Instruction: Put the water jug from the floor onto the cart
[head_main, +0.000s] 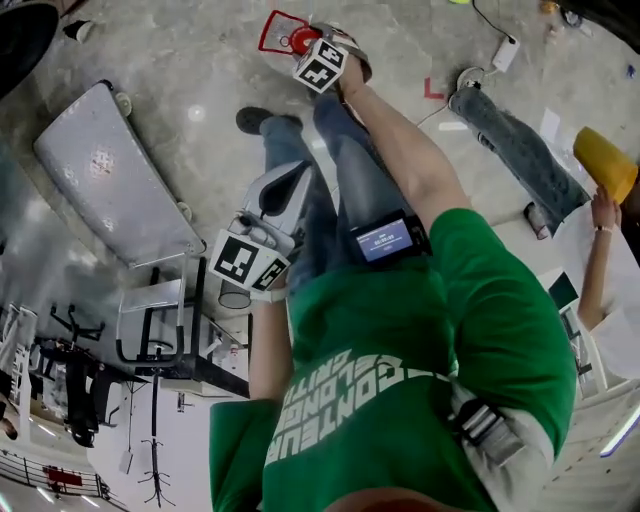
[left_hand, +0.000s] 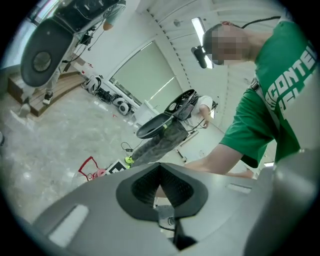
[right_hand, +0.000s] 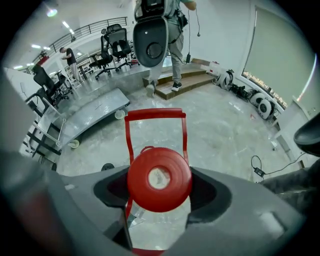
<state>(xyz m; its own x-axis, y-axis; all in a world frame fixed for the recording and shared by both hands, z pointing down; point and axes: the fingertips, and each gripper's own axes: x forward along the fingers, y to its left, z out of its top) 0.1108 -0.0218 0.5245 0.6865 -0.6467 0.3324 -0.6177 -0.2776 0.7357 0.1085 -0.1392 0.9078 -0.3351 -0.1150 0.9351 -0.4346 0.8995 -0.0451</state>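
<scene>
Right tool (right_hand: 159, 175) pinching red cap (right_hand: 159, 181) of water jug (right_hand: 156, 227) standing on floor (right_hand: 225, 135). Left tool (left_hand: 160, 175) pressed together, empty. Cart (right_hand: 95, 112) well apart from jug.

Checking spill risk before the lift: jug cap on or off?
On. The red cap sits on the neck of the water jug, seen from above between the jaws of the right gripper.

Black office chairs (right_hand: 106, 55) cluster beyond, and a cable (right_hand: 258, 171) lies loose.
</scene>
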